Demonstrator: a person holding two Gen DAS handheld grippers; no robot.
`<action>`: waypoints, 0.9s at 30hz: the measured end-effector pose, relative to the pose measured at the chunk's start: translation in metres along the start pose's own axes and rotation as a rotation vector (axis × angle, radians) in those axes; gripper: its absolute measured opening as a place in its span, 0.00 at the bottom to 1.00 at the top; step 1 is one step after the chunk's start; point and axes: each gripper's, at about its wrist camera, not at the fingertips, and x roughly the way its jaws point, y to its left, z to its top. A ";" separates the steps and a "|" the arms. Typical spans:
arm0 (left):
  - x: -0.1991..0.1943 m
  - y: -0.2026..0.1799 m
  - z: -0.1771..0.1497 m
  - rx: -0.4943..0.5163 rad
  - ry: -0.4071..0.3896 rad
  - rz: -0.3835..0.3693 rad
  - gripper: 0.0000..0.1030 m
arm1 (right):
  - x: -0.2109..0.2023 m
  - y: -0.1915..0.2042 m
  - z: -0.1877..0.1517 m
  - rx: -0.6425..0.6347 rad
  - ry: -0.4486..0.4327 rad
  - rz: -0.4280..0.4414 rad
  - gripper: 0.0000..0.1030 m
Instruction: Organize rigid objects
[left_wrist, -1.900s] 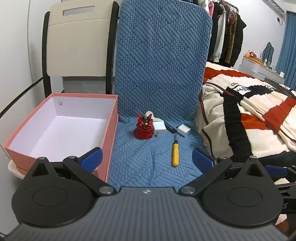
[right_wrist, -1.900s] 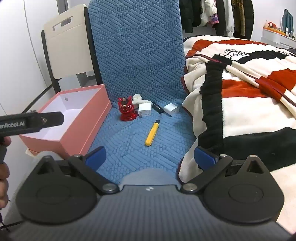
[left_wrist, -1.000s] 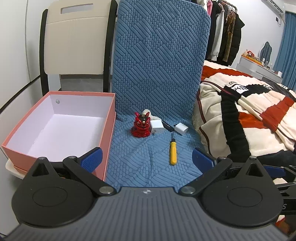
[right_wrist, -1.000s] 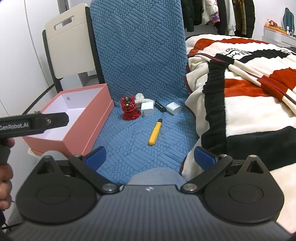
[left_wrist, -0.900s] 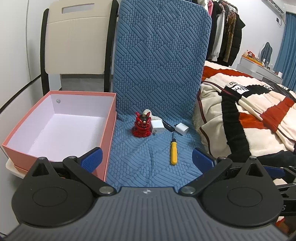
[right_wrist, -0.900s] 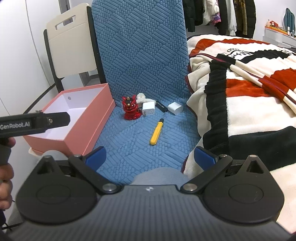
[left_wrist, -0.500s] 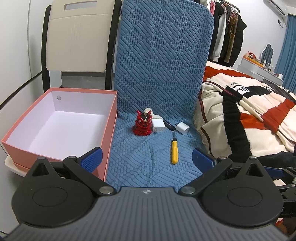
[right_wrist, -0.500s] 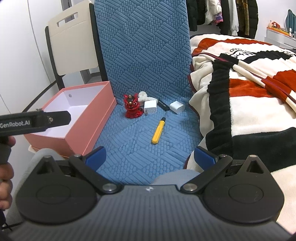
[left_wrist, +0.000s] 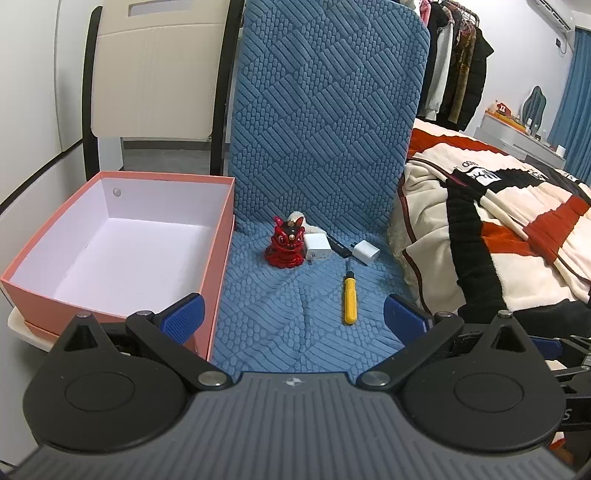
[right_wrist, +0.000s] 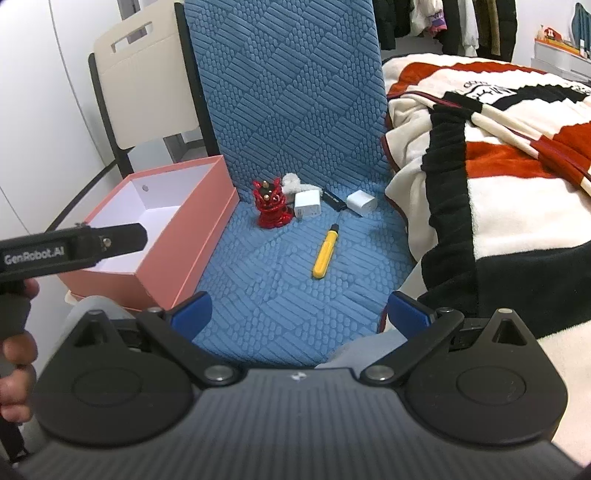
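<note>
Filling the left side, the pink box sits open; beside it on the blue cushion lie a red figurine, half-hiding something white, and a yellow screwdriver. Left gripper and right gripper hover wide apart, holding nothing.

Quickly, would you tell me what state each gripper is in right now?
Left gripper: open, holding nothing.
Right gripper: open, holding nothing.

front: bare blue cushion | left: pink box (wall) | right: blanket
</note>
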 end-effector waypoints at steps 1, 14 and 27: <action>0.001 0.000 0.000 -0.001 0.001 -0.001 1.00 | 0.000 0.001 0.000 -0.003 -0.002 -0.005 1.00; 0.005 0.000 -0.003 0.000 0.011 -0.005 1.00 | 0.004 0.004 -0.003 -0.031 -0.034 -0.019 1.00; 0.014 0.007 -0.001 -0.008 0.008 0.005 1.00 | 0.011 0.005 -0.005 -0.012 -0.011 0.022 1.00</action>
